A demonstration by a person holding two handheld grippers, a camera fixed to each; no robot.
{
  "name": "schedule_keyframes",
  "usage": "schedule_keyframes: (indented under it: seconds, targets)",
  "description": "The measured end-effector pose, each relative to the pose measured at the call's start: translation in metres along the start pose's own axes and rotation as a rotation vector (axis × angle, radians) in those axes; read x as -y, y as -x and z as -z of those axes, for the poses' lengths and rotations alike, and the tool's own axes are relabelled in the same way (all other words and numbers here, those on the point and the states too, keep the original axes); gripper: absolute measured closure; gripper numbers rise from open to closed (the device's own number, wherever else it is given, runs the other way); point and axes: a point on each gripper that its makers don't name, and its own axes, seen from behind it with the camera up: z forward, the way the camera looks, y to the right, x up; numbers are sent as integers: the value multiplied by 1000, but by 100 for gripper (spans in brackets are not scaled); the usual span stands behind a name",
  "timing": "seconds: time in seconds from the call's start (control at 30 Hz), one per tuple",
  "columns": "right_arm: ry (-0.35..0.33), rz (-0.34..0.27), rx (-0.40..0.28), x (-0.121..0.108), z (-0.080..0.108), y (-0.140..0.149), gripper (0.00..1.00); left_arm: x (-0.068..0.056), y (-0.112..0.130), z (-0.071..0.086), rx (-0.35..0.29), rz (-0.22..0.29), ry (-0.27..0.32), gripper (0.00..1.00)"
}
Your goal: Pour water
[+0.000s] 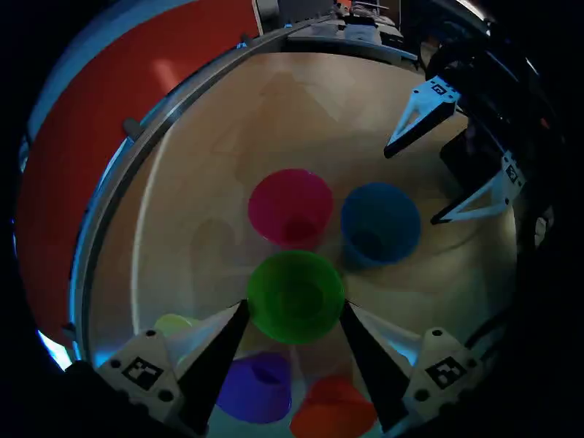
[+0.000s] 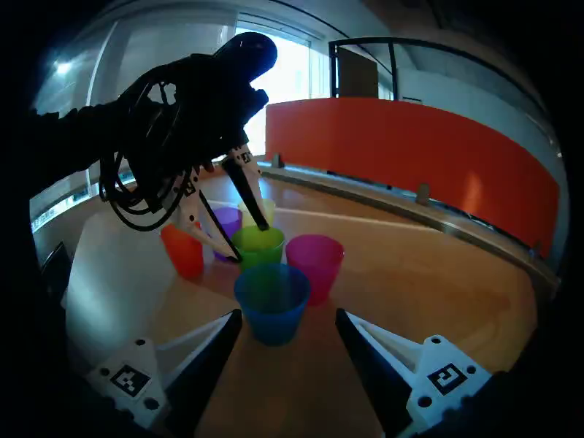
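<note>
Two wide-open left gripper [image 1: 293, 303] fingers [image 1: 219, 358] flank, perhaps touch, the green cup [image 1: 296, 292].

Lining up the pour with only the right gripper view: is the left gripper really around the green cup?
Observer: Yes. In the left gripper view the green cup sits between the left gripper's tips, one at each side of its rim. I can't tell if they press.
Operator: Are my own tips touching the blue cup?
Observer: No. The right gripper is open, its tips just short of it.
Operator: Is it touching the pink cup?
Observer: No. A thin strip of table shows between them.
</note>
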Motion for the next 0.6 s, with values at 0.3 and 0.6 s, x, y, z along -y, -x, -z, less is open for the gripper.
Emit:
schedule_keyframes:
  seconds: [0.3, 0.6]
  targets:
    - [-2, 0, 1, 0, -1, 1, 1, 1, -3, -3, -4, 13, 6, 10]
    - [-3, -1, 5, 1, -2, 2, 1, -1, -1, -11, 0, 25, 11, 10]
